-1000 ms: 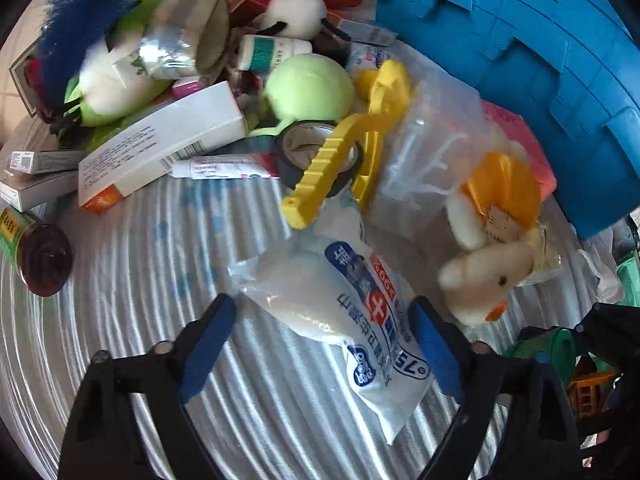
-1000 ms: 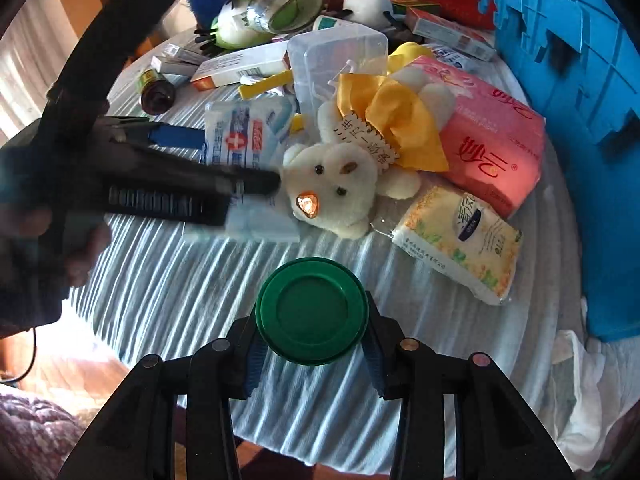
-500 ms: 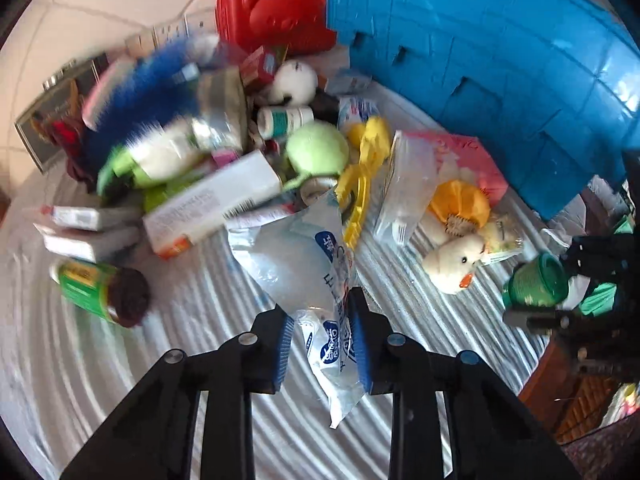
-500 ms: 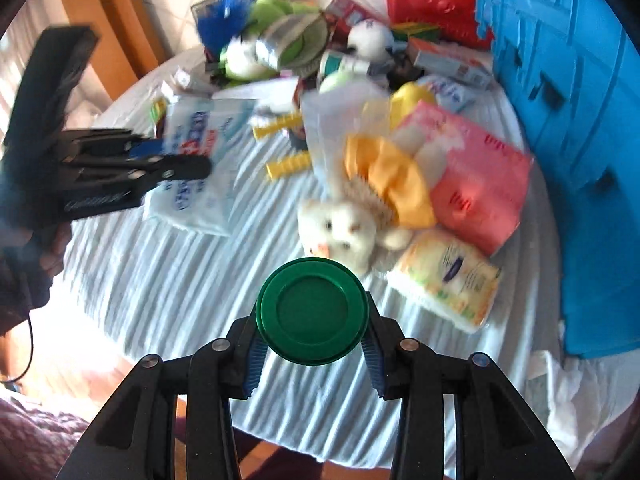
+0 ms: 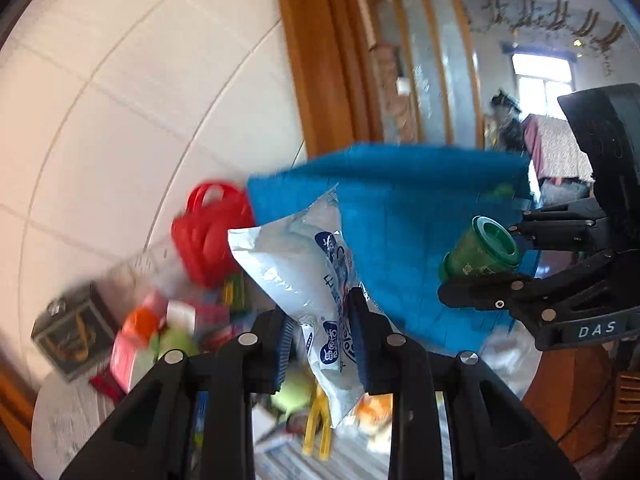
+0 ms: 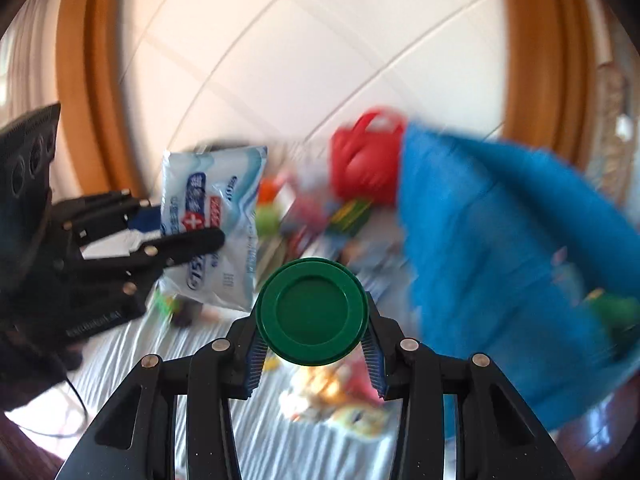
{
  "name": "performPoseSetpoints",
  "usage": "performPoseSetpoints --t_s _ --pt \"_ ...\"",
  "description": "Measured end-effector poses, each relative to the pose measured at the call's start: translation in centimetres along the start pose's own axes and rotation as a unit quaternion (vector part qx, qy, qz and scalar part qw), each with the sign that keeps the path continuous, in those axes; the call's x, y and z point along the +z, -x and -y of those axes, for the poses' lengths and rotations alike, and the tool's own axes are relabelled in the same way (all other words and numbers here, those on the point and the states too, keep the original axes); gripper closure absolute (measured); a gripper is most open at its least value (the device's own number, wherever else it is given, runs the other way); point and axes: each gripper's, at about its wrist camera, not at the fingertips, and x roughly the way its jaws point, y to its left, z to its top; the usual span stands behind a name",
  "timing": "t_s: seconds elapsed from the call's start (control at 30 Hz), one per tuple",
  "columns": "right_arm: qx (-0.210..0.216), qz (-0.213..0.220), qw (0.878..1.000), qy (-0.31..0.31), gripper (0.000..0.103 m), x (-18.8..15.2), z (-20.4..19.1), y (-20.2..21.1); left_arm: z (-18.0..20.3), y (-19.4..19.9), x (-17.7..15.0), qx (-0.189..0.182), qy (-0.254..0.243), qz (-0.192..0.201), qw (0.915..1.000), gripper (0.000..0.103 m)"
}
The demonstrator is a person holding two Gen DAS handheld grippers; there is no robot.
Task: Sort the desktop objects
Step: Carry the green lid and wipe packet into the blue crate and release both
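The left claw (image 5: 322, 344) is clamping a white plastic wipes packet (image 5: 296, 268); the right claw (image 6: 312, 350) is clamping a green lidded jar (image 6: 311, 317), probably carrying both to the blue plastic basket (image 5: 404, 216).

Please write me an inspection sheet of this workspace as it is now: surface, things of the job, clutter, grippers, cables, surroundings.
Surface: table with striped pale cloth, only partly seen.
Job's things: white wipes packet held in the air; green container held in the air; blue basket and red case behind them.
Clutter: blurred heap of boxes and toys, items not identifiable.
Grippers: left gripper shut on the packet; right gripper shut on the container.
Cables: one thin dark cable hangs under the left gripper.
Surroundings: white tiled wall, wooden door frame.
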Motion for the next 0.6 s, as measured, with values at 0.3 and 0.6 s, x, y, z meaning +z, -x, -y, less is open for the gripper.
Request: performPoseSetpoints --t_s 0.3,0.6 --pt "-0.128 0.087 0.987 -0.04 0.062 6.1 9.9 8.5 5.6 -7.5 12.4 -0.003 -0.011 0.051 0.9986 0.077" --pt "-0.166 0.074 0.979 -0.095 0.062 8.7 23.6 7.2 11.9 -16.3 19.7 0.015 -0.003 0.042 0.999 0.077"
